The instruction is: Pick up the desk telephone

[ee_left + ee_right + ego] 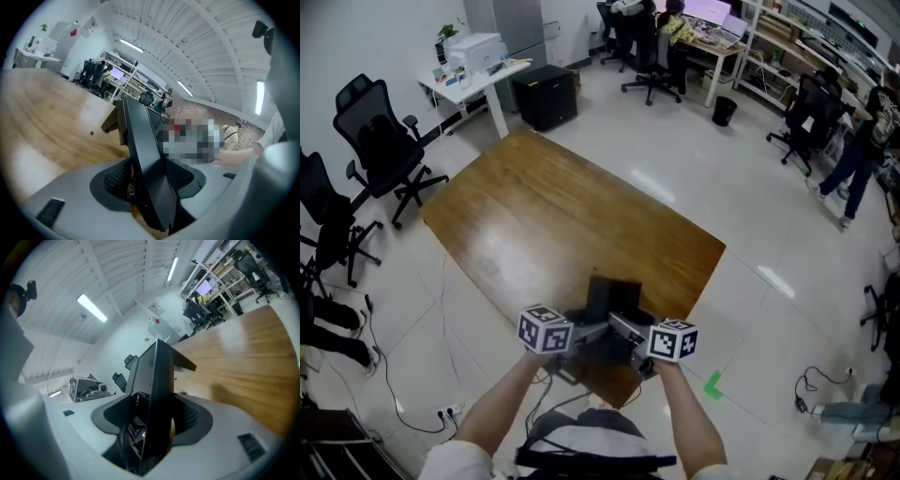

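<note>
The black desk telephone [614, 305] is at the near corner of the brown wooden table [544, 216], held between both grippers. My left gripper [581, 339] is shut on its left side, my right gripper [634, 345] on its right side. In the left gripper view the telephone [143, 150] stands edge-on and tilted, its lower edge pinched between the dark pads of the left gripper [147, 187]. The right gripper view shows the same telephone [157, 385] clamped in the right gripper [152, 427], with the wood surface beyond it. The telephone's underside is hidden.
Black office chairs [384, 141] stand left of the table. A white desk with a printer [473, 56] and a black cabinet [546, 94] are behind it. Cables [412, 412] lie on the floor at lower left. People and desks fill the far right.
</note>
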Demonstrator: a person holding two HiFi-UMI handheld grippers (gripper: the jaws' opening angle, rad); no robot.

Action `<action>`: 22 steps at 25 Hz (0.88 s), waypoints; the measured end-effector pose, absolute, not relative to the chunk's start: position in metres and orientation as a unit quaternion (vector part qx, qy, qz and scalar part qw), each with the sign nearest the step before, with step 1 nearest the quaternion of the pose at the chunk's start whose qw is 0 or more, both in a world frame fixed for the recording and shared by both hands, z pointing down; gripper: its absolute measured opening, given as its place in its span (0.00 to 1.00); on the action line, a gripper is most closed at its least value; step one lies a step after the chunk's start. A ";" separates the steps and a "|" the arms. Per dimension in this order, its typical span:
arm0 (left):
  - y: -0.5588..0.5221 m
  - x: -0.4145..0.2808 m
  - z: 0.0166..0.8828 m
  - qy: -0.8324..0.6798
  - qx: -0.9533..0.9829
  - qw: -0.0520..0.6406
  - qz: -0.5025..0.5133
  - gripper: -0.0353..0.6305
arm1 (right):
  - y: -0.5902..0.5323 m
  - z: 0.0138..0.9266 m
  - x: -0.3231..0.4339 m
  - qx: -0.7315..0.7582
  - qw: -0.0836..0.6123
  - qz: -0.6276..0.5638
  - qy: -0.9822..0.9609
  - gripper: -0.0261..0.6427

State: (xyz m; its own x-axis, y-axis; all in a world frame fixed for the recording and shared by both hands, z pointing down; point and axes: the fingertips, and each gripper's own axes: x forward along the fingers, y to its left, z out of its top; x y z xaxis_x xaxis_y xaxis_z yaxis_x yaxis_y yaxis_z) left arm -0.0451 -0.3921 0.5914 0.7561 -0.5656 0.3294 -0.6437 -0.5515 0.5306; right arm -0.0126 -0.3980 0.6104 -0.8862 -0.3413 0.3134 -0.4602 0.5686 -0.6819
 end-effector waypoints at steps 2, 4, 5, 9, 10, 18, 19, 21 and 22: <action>-0.389 -0.046 0.579 -0.347 0.882 0.313 0.052 0.39 | -0.396 0.602 -0.012 0.227 0.071 0.391 -0.889 0.45; -0.386 -0.048 0.567 -0.351 0.885 0.302 0.040 0.39 | -0.394 0.589 -0.014 0.227 0.065 0.376 -0.896 0.45; -0.384 -0.049 0.561 -0.353 0.887 0.297 0.034 0.39 | -0.392 0.582 -0.015 0.227 0.062 0.368 -0.900 0.45; -0.375 -0.051 0.539 -0.360 0.892 0.273 0.024 0.39 | -0.385 0.558 -0.019 0.222 0.056 0.338 -0.913 0.45; -0.372 -0.051 0.533 -0.361 0.894 0.265 0.025 0.39 | -0.383 0.552 -0.019 0.220 0.055 0.332 -0.916 0.45; -0.357 -0.054 0.494 -0.362 0.907 0.211 0.031 0.39 | -0.368 0.513 -0.024 0.222 0.033 0.292 -0.930 0.45; -0.354 -0.054 0.490 -0.362 0.909 0.206 0.029 0.39 | -0.365 0.508 -0.025 0.222 0.034 0.284 -0.932 0.45; -0.348 -0.055 0.482 -0.360 0.911 0.200 0.020 0.39 | -0.359 0.497 -0.026 0.225 0.033 0.267 -0.936 0.45; -0.345 -0.056 0.477 -0.359 0.912 0.197 0.015 0.39 | -0.356 0.492 -0.027 0.227 0.033 0.259 -0.938 0.45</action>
